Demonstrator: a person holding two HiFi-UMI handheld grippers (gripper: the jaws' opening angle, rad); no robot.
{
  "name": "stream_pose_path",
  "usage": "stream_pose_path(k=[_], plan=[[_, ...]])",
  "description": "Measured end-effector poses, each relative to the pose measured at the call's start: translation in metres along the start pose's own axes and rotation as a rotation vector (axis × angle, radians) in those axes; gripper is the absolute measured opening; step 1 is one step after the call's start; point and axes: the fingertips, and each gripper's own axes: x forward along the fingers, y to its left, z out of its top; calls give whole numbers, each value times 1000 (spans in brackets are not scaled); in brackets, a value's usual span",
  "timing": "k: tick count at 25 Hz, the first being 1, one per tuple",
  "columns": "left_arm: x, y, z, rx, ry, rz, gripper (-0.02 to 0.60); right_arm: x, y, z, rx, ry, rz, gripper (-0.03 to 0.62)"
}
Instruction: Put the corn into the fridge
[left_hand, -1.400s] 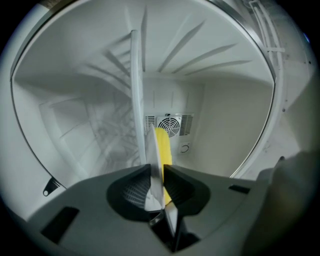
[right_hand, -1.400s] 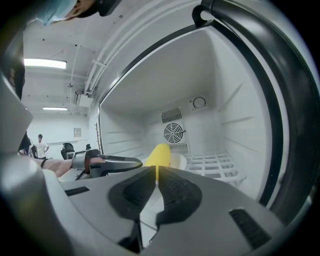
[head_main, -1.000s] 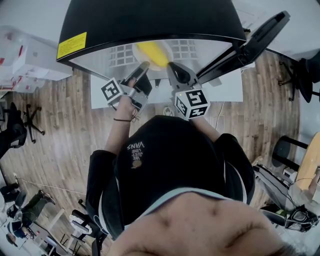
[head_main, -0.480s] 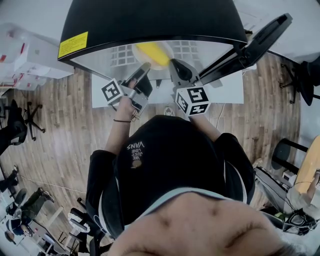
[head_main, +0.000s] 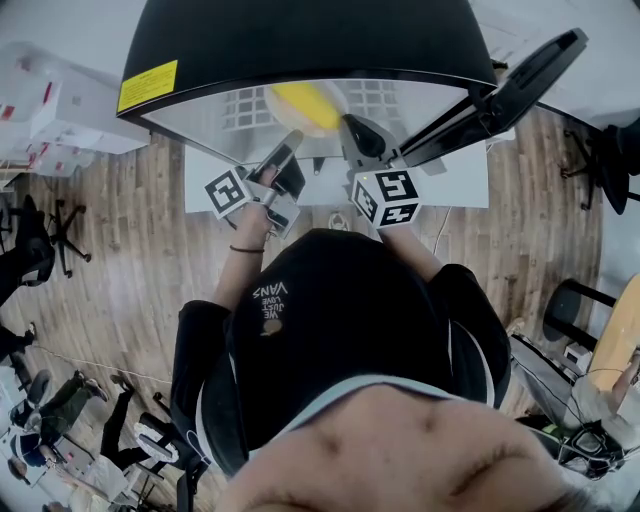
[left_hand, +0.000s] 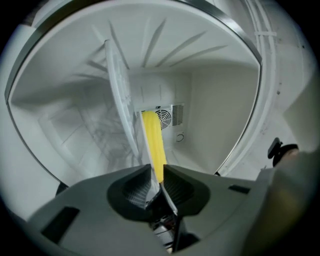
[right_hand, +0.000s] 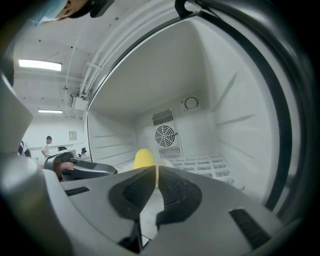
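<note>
Pinching the plate by its rim in our left gripper jaws, corn at 12 o'clock inside the fridge, right gripper jaws pressed together, empty; rolling our left wrist could spill the corn

Smooth white plastic fridge walls; wood-plank floor

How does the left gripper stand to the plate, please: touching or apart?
Touching. In its own view the left gripper clamps the plate by its rim.
</note>
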Motion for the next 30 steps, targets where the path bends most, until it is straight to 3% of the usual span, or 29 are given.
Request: stream_pose_path(k=[4, 10, 14, 16, 24, 30], plan=[[-2, -3, -4, 123, 4, 33, 57, 0, 1, 0, -1, 1, 2, 26], [-7, -4, -3, 212, -15, 52, 57, 0, 1, -2, 5, 6, 2, 26], [-12, -2, 4, 360, -11, 94, 57, -1, 0, -2, 7, 5, -2, 26], [-16, 1, 6, 392, -12, 149, 57, -2, 1, -2, 8, 6, -3, 26], [-15, 3, 10, 562, -34, 168, 37, -10, 6, -7, 1, 11, -7, 26], [-14, 4, 6, 637, -18, 187, 32, -17, 13, -15, -1, 28, 0, 26]])
